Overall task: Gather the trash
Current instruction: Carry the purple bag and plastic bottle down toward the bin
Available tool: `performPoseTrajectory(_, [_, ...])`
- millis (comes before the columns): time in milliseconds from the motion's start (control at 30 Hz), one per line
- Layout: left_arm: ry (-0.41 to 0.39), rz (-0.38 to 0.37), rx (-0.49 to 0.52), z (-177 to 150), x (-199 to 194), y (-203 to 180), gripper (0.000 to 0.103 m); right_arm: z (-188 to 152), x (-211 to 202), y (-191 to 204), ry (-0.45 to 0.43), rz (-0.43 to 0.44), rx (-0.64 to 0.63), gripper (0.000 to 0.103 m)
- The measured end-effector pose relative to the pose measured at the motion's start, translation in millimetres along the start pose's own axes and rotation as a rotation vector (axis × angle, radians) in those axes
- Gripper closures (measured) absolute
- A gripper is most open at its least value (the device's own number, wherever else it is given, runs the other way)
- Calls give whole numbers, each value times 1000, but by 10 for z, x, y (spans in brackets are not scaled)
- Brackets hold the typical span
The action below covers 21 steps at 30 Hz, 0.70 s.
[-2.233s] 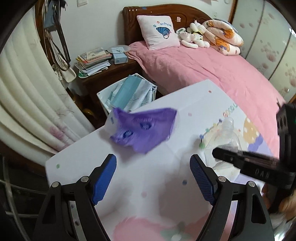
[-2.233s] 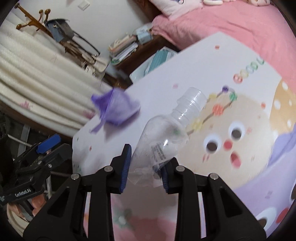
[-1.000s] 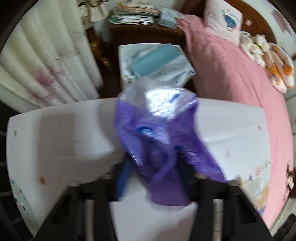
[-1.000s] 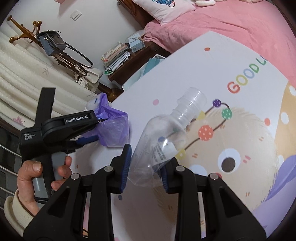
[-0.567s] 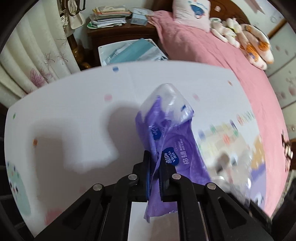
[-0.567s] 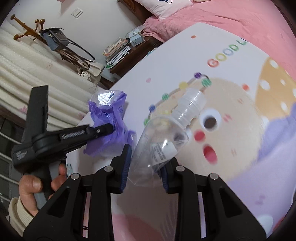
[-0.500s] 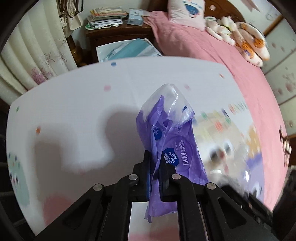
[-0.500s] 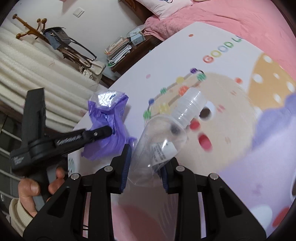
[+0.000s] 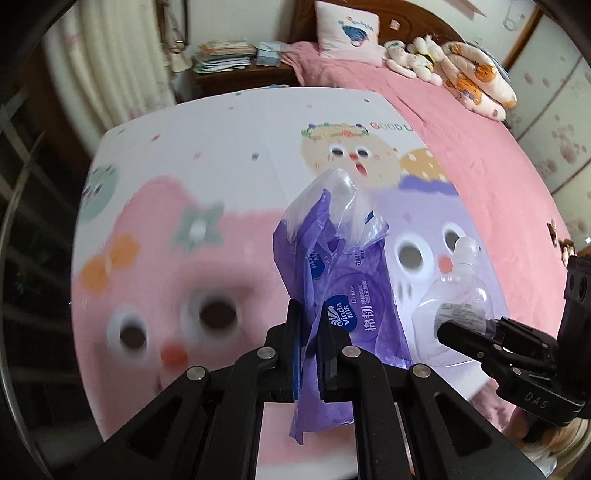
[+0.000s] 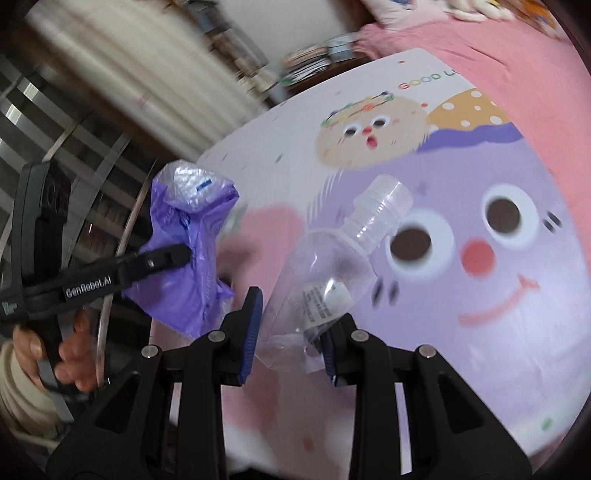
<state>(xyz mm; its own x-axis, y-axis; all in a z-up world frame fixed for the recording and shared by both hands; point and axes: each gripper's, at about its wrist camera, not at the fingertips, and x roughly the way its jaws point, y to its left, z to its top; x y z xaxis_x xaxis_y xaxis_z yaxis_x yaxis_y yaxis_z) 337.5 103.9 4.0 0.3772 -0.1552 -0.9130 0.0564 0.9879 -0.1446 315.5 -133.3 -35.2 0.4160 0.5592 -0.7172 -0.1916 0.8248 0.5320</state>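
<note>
The purple wrapper (image 9: 343, 295) hangs in the air above the cartoon table (image 9: 229, 147), pinched between the closed fingers of your left gripper (image 9: 311, 343). Just to the right of the wrapper, your right gripper (image 10: 290, 328) is clamped on the crushed clear bottle (image 10: 332, 280), which is also held off the table with its open neck tilted up and away from you.

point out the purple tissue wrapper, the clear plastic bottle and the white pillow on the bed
purple tissue wrapper (image 9: 354, 314), left wrist view, on the printed logo panel
clear plastic bottle (image 10: 332, 266), right wrist view, on its crushed body below the neck
white pillow (image 9: 349, 31), left wrist view, on its embroidered front
</note>
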Motion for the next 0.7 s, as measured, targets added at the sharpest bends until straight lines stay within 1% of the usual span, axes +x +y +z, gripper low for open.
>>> performPoseTrajectory(67, [-5,5,-39,-405,-161,-57,98,-308,-184,25,35,15,-75,77])
performPoseTrajectory(100, [-8,2,-58,-605,-227,-94,98,-409,-234,60,50,18,-106,77])
performPoseTrajectory(167, [-4,-6,-83,-978,-332,-175,98,-723,-420,107,79,0,-196,77])
performPoseTrajectory(233, [4,-11,-90,-1373,-429,-297,97,-1025,-563,150,112,-3,-268,77])
performPoseTrajectory(333, [36,-1,-76,-1837,-472,-449,97,-1423,-730,222,162,33,-327,77])
performPoseTrajectory(433, [80,28,-48,-2276,-451,-609,97,-1813,-811,268,210,70,-374,77])
performPoseTrajectory(500, [112,50,-31,-2522,-409,-674,97,-2037,-791,272,246,88,-381,77])
performPoseTrajectory(667, [180,89,-18,-3109,-167,-677,97,-2650,-540,164,351,101,-346,77])
performPoseTrajectory(700, [192,93,-22,-3121,-75,-628,97,-2782,-471,122,368,99,-330,77])
